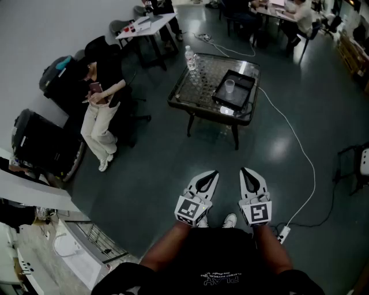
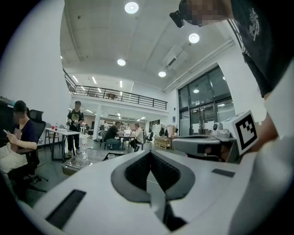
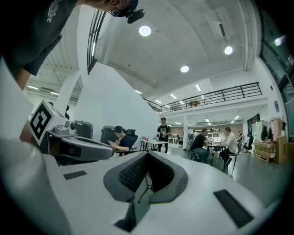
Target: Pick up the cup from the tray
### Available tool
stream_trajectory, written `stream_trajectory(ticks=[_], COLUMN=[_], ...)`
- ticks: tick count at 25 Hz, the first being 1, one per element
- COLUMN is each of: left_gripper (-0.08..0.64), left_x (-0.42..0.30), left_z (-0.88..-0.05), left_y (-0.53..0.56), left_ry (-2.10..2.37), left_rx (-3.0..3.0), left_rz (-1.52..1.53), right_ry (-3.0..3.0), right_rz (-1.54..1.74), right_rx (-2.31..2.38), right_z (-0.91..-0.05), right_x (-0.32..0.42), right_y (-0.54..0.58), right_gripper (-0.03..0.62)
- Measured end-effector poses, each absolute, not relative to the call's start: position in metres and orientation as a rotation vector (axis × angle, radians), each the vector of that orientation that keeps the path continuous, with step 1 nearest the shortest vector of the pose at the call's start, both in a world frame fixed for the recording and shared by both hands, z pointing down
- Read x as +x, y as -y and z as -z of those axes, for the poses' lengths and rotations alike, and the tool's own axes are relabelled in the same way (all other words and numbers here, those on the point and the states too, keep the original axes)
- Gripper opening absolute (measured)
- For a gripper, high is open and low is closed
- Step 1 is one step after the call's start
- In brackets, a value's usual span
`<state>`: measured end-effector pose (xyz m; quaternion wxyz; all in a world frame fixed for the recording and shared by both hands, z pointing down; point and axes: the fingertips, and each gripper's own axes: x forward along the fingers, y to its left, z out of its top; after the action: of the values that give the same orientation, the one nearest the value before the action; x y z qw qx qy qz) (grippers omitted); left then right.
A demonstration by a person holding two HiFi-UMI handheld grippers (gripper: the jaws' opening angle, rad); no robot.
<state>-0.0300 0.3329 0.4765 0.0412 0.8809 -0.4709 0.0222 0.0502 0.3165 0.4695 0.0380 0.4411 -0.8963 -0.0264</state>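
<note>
A clear plastic cup [image 1: 229, 86] stands upright in a black tray [image 1: 242, 82] on a low glass-topped table [image 1: 199, 95], a few steps ahead across the floor. Both grippers are held close to the person's body, far short of the table. My left gripper [image 1: 214, 173] is shut with nothing between its jaws, and my right gripper [image 1: 243, 171] beside it is shut and empty too. In the left gripper view the shut left gripper [image 2: 149, 154] points toward the distant table [image 2: 73, 166], where the cup [image 2: 111, 156] shows small. The right gripper [image 3: 147, 154] faces the room, with no cup in view.
A water bottle [image 1: 191, 60] stands on the table's far left. A seated person [image 1: 101, 109] and black bags [image 1: 40, 144] are at the left. A white cable [image 1: 301, 144] runs from the table to a power strip [image 1: 282, 233]. Desks with people [image 1: 277, 11] stand beyond.
</note>
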Motion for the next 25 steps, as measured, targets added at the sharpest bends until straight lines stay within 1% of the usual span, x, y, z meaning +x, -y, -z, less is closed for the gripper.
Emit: stream_trajectory(ticks=[14, 25], left_gripper=[0.009, 0.009], left_x=[-0.001, 0.018], left_z=[-0.475, -0.478], left_y=[-0.328, -0.322], left_ry=[1.472, 1.535], left_rx=[2.704, 2.693], left_rz=[-0.080, -0.083], right_ry=[2.767, 2.814], right_rz=[0.094, 0.088], right_rx=[1.369, 1.314], right_z=[-0.454, -0.460], right_x=[0.079, 0.101], right_y=[-0.314, -0.313], right_gripper=[0.009, 0.009])
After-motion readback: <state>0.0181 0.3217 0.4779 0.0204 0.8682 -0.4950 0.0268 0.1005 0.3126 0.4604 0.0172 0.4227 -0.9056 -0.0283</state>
